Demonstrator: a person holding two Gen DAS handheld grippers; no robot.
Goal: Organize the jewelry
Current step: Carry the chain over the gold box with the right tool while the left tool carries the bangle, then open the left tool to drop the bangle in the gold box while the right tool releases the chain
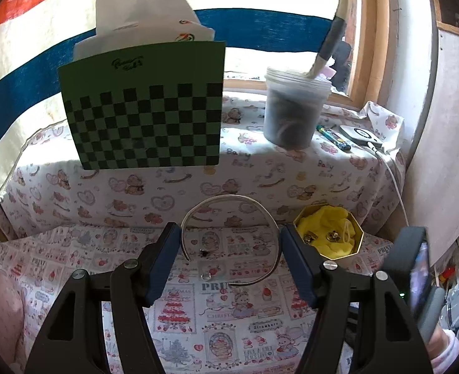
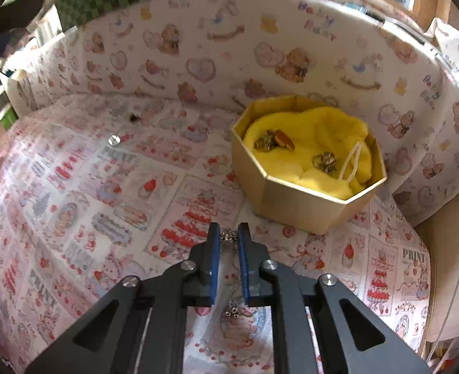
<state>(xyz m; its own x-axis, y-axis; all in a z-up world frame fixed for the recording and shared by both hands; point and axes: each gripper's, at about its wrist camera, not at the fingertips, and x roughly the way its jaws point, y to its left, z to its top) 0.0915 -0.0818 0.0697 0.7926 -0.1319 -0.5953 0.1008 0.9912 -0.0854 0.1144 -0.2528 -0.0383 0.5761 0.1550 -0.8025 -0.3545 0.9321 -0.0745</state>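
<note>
A gold octagonal box [image 2: 295, 201] lined with yellow cloth [image 2: 332, 131] holds several small metal jewelry pieces [image 2: 325, 160]; it also shows in the left wrist view [image 1: 358, 243]. My left gripper [image 1: 230, 237] holds a large silver open bangle [image 1: 229, 198] wedged between its wide-spread fingers above the printed cloth. My right gripper [image 2: 229, 237] is shut on a thin silver chain [image 2: 229, 235] that hangs down between its fingers, just in front of the box. A small clear gem [image 2: 114, 140] and a small dark piece [image 2: 134, 118] lie on the cloth.
A green checkered card [image 1: 145, 115] leans on the raised bear-print shelf [image 1: 198, 180]. A plastic tub [image 1: 295, 109] with a brush stands there, beside a white device [image 1: 358, 135] with a cable. The right gripper's body [image 1: 416, 265] shows at right.
</note>
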